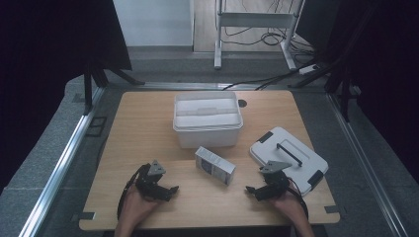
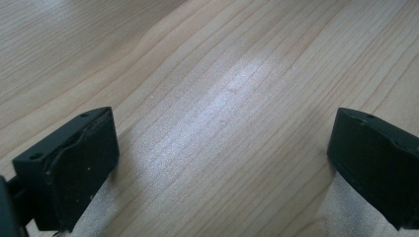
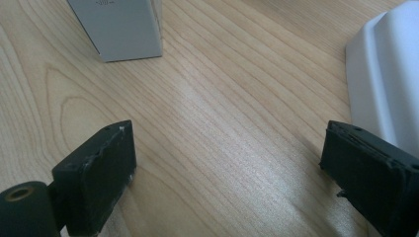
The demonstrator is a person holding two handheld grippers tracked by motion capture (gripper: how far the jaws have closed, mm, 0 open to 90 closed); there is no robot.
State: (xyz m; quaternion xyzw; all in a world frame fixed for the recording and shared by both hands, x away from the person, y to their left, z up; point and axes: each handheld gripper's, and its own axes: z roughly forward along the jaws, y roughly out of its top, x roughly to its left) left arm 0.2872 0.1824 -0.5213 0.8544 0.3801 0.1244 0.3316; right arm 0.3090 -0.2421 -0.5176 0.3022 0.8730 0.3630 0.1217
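- Dark curtains hang on both flanks of the room, and a pale wooden surface [image 1: 148, 123] stands in the middle, with a metal stand and loose cables on the floor beyond it.
- Landmark: a white storage bin [image 1: 208, 120], open-topped, sits toward the far middle of the surface.
- Small grey carton [image 1: 214, 166]: lies flat just in front of the bin, slightly toward the person, apart from the bin wall; one of its ends also appears in the right gripper view [image 3: 118, 27].
- White lid [image 1: 289, 159] with a dark handle and dark clips: lies to the right of and nearer than the bin, flat on the surface.
- Left tongs [image 1: 170, 191]: near-left of the bin, held low over bare wood, jaws wide apart and holding nothing [image 2: 222, 163].
- Right tongs [image 1: 253, 191]: near-right of the bin, close beside the lid's near corner, jaws likewise wide apart and holding nothing [image 3: 227, 168].
- Handling, as a judgement: the carton is probably light, thin-walled cardboard with smooth printed faces, stiff along its edges yet easily dented by a hard squeeze.
- Suggested hold: across the two long narrow sides near mid-length, with moderate pressure, so the carton neither pivots nor crushes when lifted toward the bin.
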